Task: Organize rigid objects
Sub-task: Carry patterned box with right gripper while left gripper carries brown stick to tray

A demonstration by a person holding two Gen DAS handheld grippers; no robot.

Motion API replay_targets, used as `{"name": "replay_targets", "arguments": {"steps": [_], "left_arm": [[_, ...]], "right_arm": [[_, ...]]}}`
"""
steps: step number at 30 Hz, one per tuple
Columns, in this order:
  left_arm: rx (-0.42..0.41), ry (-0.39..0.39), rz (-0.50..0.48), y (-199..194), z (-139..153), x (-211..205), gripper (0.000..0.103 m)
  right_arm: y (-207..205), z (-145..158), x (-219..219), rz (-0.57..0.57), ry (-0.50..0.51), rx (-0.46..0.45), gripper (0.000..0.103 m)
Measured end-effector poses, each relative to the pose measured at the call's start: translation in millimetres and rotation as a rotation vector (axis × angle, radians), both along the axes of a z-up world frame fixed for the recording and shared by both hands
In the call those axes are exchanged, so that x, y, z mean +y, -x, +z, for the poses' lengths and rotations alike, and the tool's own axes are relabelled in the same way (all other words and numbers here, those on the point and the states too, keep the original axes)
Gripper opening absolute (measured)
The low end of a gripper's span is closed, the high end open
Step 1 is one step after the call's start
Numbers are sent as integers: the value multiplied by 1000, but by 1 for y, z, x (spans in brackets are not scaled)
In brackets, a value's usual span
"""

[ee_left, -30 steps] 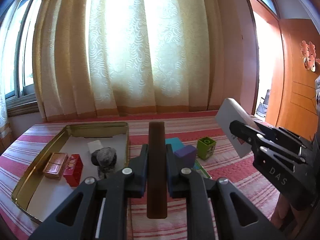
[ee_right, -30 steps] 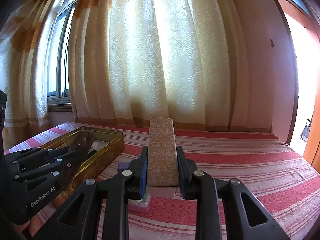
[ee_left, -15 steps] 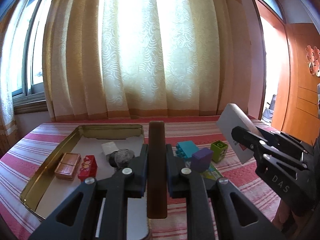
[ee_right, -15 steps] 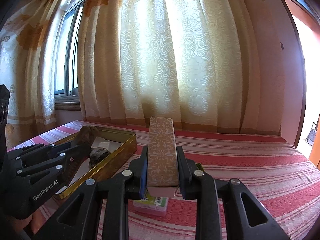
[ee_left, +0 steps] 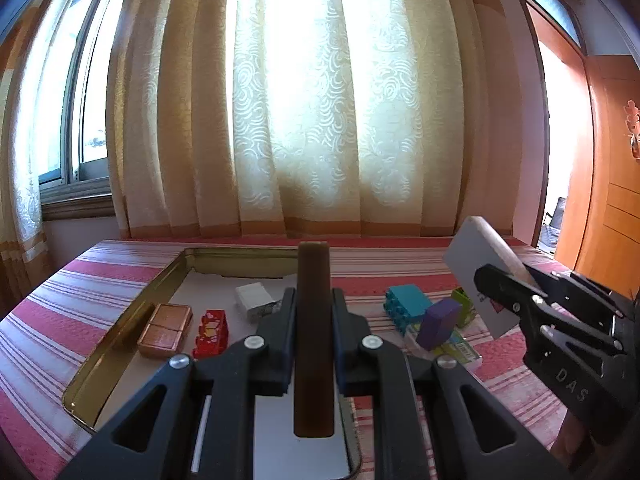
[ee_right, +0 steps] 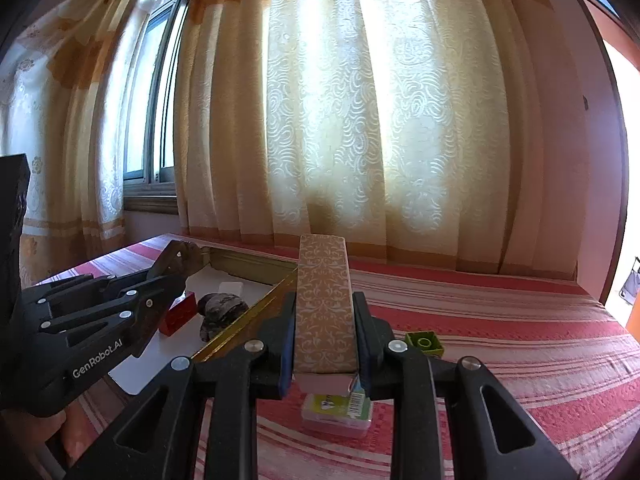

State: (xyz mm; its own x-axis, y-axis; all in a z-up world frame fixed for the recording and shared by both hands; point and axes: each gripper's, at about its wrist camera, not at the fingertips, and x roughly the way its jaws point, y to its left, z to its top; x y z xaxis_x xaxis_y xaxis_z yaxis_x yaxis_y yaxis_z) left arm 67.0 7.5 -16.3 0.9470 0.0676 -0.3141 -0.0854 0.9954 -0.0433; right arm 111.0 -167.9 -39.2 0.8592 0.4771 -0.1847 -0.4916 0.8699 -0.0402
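My left gripper (ee_left: 314,312) is shut on a dark brown flat block (ee_left: 314,320), held upright above the near end of the gold tin tray (ee_left: 120,320). My right gripper (ee_right: 325,320) is shut on a patterned beige box (ee_right: 325,300), held above the striped cloth just right of the tray. In the left wrist view the box (ee_left: 476,268) shows at the right, tilted. The tray holds two copper boxes (ee_left: 165,330), a red box (ee_left: 211,332), a white block (ee_left: 252,296) and a grey stone (ee_right: 222,312).
On the red striped tablecloth (ee_right: 500,340), right of the tray, lie a teal brick (ee_left: 408,304), a purple block (ee_left: 438,324), a green brick (ee_right: 424,342) and a clear plastic case (ee_right: 338,412). Curtains hang behind the table. A wooden door (ee_left: 612,200) stands at the right.
Both grippers have moved left and a little higher with their objects still gripped; the tray and loose blocks sit further right in the left wrist view, and the tray fills more of the right wrist view.
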Motion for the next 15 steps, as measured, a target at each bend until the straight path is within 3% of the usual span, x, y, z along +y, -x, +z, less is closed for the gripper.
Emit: {"name": "replay_targets", "arguments": {"steps": [15], "left_arm": [[13, 10, 36, 3, -3, 24, 14]], "right_arm": [[-2, 1, 17, 35, 5, 10, 27]]}}
